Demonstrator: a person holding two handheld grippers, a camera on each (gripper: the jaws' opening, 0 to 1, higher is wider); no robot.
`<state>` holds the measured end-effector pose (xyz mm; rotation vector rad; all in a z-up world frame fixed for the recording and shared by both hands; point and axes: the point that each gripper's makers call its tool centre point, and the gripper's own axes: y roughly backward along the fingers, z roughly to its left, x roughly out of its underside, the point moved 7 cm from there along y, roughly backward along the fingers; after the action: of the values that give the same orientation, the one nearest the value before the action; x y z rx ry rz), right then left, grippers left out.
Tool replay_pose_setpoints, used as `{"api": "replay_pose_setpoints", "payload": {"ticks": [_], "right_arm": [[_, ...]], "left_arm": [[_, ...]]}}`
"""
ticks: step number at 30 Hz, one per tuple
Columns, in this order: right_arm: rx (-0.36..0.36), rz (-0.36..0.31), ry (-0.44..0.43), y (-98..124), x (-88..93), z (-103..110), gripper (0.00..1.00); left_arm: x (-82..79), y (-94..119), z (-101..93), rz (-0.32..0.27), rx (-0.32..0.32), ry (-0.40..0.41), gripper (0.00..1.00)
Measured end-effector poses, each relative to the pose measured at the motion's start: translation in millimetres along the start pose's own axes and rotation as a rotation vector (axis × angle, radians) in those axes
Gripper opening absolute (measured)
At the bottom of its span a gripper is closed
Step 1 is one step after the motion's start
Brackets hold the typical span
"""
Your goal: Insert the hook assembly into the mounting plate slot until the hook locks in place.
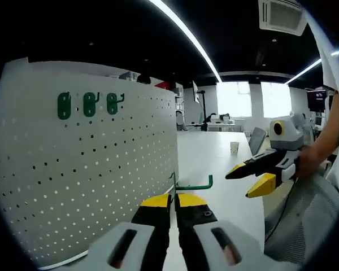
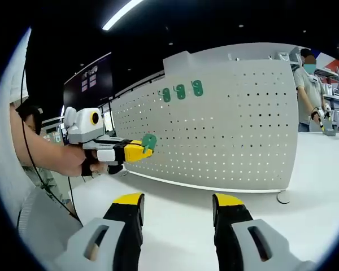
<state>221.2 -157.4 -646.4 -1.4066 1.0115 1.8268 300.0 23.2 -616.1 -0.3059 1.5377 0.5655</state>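
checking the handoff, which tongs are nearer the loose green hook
Left. The left tongs are shut on the green hook, just short of the pegboard. The right tongs are open and off to the side, apart from it.

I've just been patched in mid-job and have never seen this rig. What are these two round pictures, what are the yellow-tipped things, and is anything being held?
There is no robot arm: a person holds one hand-held gripper in each hand, and each carries a fisheye camera looking along its own jaws. In the left gripper view, the left gripper rises from the bottom, shut on a green hook. The right gripper comes in from the right, open and empty. In the right gripper view, the right gripper's own jaws stand apart at the bottom, and the left gripper is seen from outside, held in a hand. On the white table stands a white pegboard, the mounting plate, with three green hooks already near its top.
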Motion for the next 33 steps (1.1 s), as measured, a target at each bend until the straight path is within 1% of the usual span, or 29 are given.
{"api": "replay_pose_setpoints", "payload": {"ticks": [2,3,4,10,11,19,23,33], "right_arm": [[0.0,-0.002,0.001,0.0,-0.1,-0.3,0.47],[0.001,-0.001,0.002,0.2,-0.2,-0.2,0.47],[0.002,0.0,0.002,0.3,-0.2,-0.2,0.47],[-0.002,-0.003,0.005,0.1,-0.6,0.5,0.46],[-0.002,-0.003,0.005,0.0,-0.6,0.6,0.46],[-0.006,0.003,0.013,-0.1,0.0,1.7,0.46],[-0.002,0.007,0.013,-0.1,0.4,1.0,0.46],[-0.003,0.008,0.011,-0.4,0.6,1.0,0.46]], "left_arm": [[-3.4,3.0,-1.8,-0.019,-0.018,-0.017,0.03],[-6.1,5.4,-2.2,-0.043,-0.025,-0.007,0.03],[-6.8,7.9,-1.6,-0.047,-0.033,0.011,0.03],[-8.2,16.6,-5.9,-0.07,-0.05,0.013,0.03],[-7.7,17.2,-5.4,-0.073,-0.059,0.029,0.03],[-8.9,17.3,-6.6,-0.077,-0.059,0.034,0.03],[-7.0,16.2,-8.1,-0.065,-0.052,0.024,0.03],[-6.7,14.9,-8.7,-0.064,-0.051,0.029,0.03]]}}
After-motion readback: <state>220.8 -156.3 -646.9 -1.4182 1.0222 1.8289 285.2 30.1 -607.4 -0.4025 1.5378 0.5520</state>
